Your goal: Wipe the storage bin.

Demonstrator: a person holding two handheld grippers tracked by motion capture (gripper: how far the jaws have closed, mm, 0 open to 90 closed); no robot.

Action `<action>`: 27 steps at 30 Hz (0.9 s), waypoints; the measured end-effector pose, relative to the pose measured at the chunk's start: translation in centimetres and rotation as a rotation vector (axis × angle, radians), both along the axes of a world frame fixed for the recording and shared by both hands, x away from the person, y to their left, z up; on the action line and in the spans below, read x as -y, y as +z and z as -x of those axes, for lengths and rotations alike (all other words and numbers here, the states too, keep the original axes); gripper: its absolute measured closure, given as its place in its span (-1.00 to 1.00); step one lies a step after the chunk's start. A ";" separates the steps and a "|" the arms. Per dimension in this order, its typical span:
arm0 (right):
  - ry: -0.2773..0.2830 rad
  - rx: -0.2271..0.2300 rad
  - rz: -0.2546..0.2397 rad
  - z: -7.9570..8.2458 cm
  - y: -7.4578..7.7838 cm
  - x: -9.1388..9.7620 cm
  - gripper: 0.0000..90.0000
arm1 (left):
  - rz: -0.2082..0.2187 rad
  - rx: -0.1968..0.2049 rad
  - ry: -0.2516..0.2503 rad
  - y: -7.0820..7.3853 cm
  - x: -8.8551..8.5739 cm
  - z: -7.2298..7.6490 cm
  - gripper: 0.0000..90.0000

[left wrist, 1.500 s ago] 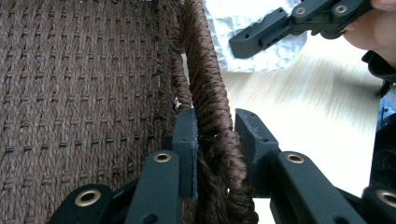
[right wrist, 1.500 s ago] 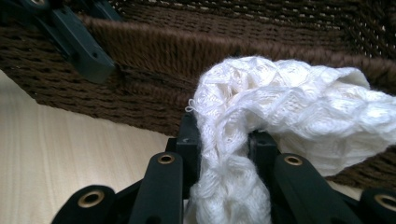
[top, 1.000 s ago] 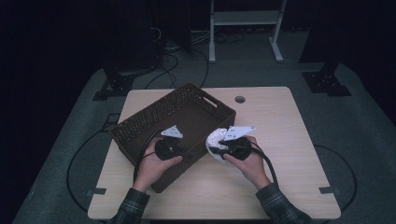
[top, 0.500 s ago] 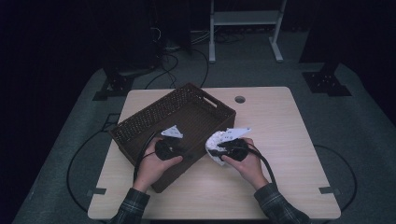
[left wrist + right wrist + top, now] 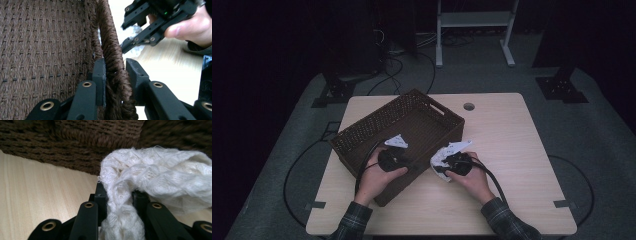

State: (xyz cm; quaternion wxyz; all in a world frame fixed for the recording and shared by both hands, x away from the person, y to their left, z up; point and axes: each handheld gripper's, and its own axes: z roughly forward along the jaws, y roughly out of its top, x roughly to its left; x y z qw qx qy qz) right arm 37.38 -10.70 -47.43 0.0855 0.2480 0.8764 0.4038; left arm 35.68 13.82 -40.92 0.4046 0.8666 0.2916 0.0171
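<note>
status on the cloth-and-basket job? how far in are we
Done: the right gripper is clamped on the white knitted cloth, and the left gripper straddles the wicker basket's near wall, steadying it.
In hand: the cloth hangs just outside the basket's near corner, above the table.
Left: nothing lies inside the basket; the cloth probably has to go over the rim and be released.
</note>
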 end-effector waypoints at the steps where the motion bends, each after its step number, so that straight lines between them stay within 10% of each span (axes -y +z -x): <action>1: -0.001 -0.006 0.002 0.0 -0.2 -0.1 0.60 | 0.000 0.000 0.000 0.0 0.0 0.0 0.56; 27: 0.015 0.049 -0.049 1.5 2.6 0.6 0.60 | 0.002 0.000 0.001 0.0 0.0 0.0 0.56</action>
